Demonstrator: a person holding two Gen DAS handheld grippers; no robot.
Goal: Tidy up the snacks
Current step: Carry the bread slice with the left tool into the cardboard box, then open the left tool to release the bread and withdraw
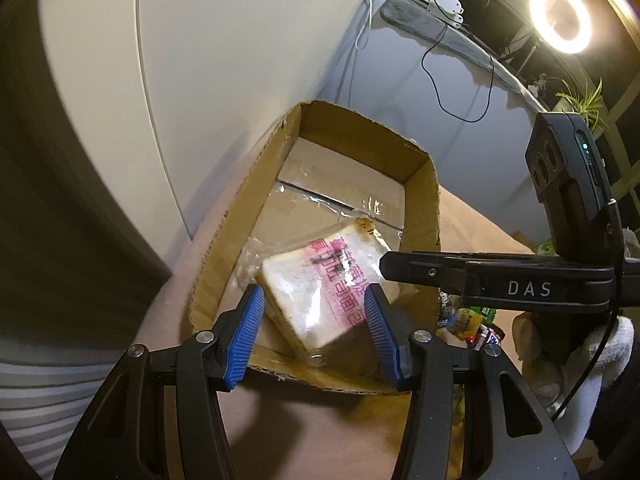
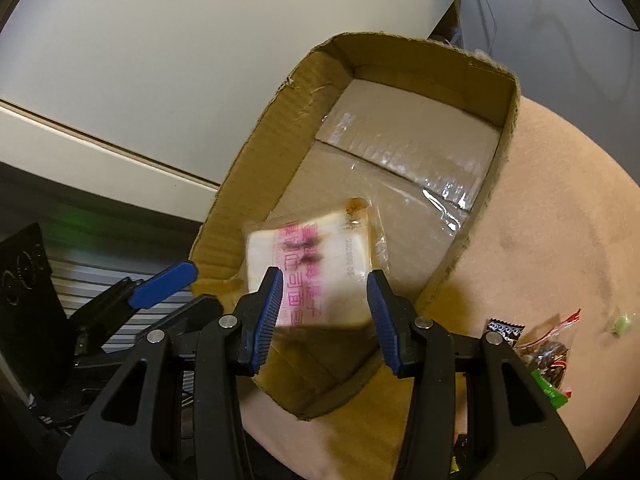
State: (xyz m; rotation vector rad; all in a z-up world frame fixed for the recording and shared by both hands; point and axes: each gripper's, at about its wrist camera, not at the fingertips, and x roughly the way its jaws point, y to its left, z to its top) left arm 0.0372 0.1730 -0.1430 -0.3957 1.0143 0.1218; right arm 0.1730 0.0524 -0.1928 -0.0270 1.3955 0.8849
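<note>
The left gripper (image 1: 314,296) hangs with its jaws moderately apart and nothing pressed between the pads. The right gripper (image 2: 324,280) is set narrower, its tips at the wrapped bread (image 1: 296,280); whether it actually pinches the wrapper cannot be told. The bread sits tilted inside the cardboard box (image 1: 422,200), low near the front wall, so the step in hand looks like setting it down; the next move probably calls for backing clear and reaching for the loose snack packets (image 2: 548,352) on the counter (image 2: 560,200) beyond.
</note>
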